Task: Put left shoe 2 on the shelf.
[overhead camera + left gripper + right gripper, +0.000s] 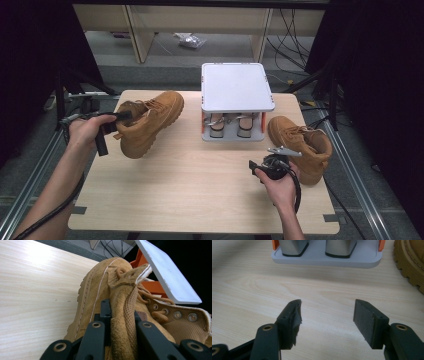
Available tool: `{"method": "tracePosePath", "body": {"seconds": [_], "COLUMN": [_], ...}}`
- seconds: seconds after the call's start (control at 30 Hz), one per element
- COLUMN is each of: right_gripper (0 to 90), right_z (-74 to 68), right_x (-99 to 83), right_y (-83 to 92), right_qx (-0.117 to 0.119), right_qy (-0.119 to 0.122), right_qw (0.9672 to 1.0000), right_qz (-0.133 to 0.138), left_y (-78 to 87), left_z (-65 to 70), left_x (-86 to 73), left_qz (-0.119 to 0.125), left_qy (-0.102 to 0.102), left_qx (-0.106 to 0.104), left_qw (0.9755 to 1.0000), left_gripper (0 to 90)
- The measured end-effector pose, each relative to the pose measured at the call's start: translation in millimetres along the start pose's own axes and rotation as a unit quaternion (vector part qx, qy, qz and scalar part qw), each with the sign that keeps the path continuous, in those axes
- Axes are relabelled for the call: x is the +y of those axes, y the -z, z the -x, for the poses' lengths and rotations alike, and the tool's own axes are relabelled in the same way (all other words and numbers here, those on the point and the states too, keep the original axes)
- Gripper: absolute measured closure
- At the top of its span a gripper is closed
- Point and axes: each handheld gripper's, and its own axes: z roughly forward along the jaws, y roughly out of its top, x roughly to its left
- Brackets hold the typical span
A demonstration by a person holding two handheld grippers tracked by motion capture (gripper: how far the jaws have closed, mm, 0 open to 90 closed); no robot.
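Note:
A tan suede boot (150, 122) is tilted at the left of the table, toe toward the far right. My left gripper (120, 117) is shut on its collar at the heel. In the left gripper view the two black jaws (121, 312) press on the folded suede and mesh lining of the boot (100, 287). A second tan boot (300, 147) stands on the table at the right. My right gripper (257, 167) hovers just left of it, open, with nothing between its pads (327, 315). The second boot's lugged sole (409, 262) is at that view's upper right.
A grey two-level rack (237, 87) with orange posts stands at the middle back of the wooden table (190, 190); shoe-shaped forms sit on its lower tray (324, 260). Its top plate (170, 277) lies just beyond the held boot. Cables lie on the floor behind.

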Motion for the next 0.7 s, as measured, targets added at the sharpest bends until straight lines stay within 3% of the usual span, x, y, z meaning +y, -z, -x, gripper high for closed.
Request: {"method": "tracePosePath", "body": {"seconds": [0.07, 0.23, 0.27, 0.3, 0.4, 0.5, 0.53, 0.7], "right_gripper": [40.1, 40.1, 40.1, 40.1, 40.1, 40.1, 40.1, 40.1], "right_z": [-2.4, -0.8, 2.4, 2.4, -0.3, 2.1, -0.5, -0.7], "right_x": [-0.8, -2.1, -1.7, -1.7, -1.6, -1.6, -2.0, -2.4], "right_y": [-1.0, -0.7, -0.6, -0.6, 0.3, -0.1, 0.1, -0.8], "right_qx": [0.007, 0.003, 0.001, 0.001, 0.0, -0.002, 0.002, 0.004], "right_qy": [-0.024, -0.019, -0.001, -0.001, -0.018, -0.005, -0.023, -0.026], "right_qw": [0.9997, 0.9998, 1.0, 1.0, 0.9998, 1.0, 0.9997, 0.9997], "right_qz": [0.002, 0.001, 0.002, 0.002, -0.001, 0.002, -0.003, 0.0], "left_y": [-0.7, -3.2, -4.1, -4.1, -6.9, -8.8, -8.8, -11.1], "left_z": [1.3, 5.6, 6.7, 6.7, 10.1, 11.9, 12.5, 16.0], "left_x": [1.2, 6.5, 9.1, 9.1, 12.3, 13.8, 14.6, 18.9], "left_qz": [0.001, 0.007, 0.005, 0.005, 0.008, 0.011, 0.008, 0.011], "left_qy": [0.0, -0.002, -0.005, -0.005, -0.004, -0.001, -0.003, -0.002], "left_qx": [-0.001, -0.005, -0.006, -0.006, -0.009, -0.011, -0.01, -0.014], "left_qw": [1.0, 1.0, 1.0, 1.0, 0.9999, 0.9999, 0.9999, 0.9998], "left_gripper": [81.5, 81.5, 81.5, 81.4, 81.4, 81.4, 81.4, 81.3]}}
